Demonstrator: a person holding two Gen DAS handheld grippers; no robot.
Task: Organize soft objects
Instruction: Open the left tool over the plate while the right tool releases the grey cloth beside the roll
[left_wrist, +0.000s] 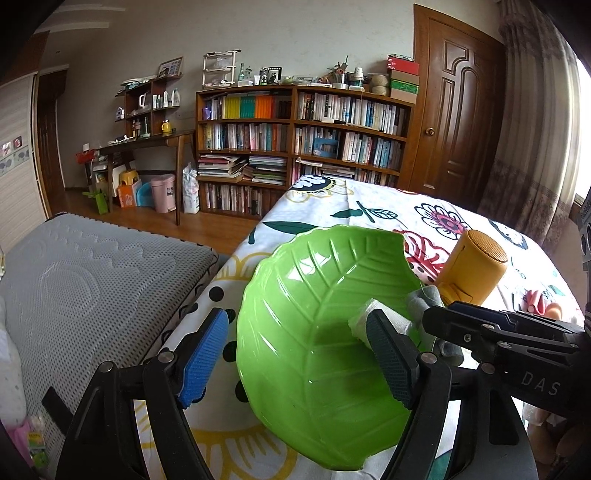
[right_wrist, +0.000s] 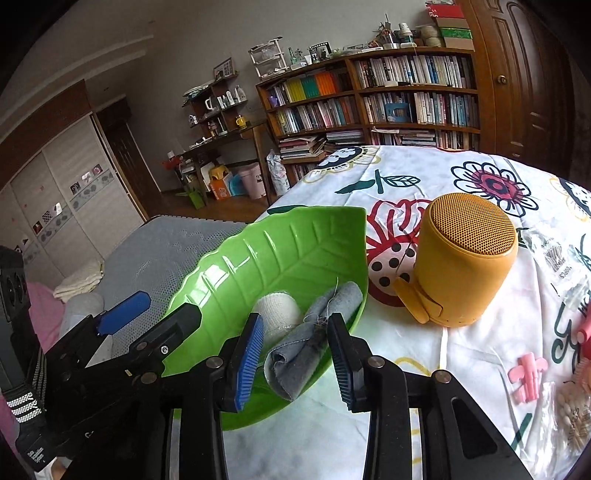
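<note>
A green leaf-shaped bowl (left_wrist: 314, 350) (right_wrist: 280, 254) sits at the left edge of the floral tablecloth (right_wrist: 424, 350). In it lie a white gauze roll (right_wrist: 277, 310) and a crumpled grey cloth (right_wrist: 310, 343). My right gripper (right_wrist: 295, 321) is open, with one finger on each side of the grey cloth. My left gripper (left_wrist: 295, 315) is open wide and straddles the bowl's near rim, its blue pad (left_wrist: 203, 358) outside and the other finger inside. In the left wrist view that finger partly hides the white gauze roll (left_wrist: 360, 314), and the right gripper (left_wrist: 436, 317) reaches over the grey cloth (left_wrist: 424, 299).
A yellow cylindrical speaker (right_wrist: 465, 258) (left_wrist: 472, 266) lies right of the bowl. A pink clip (right_wrist: 528, 376) and a clear plastic packet (right_wrist: 557, 258) lie further right. A grey mattress (left_wrist: 92, 288) sits left of the table. Bookshelves (left_wrist: 303, 140) line the far wall.
</note>
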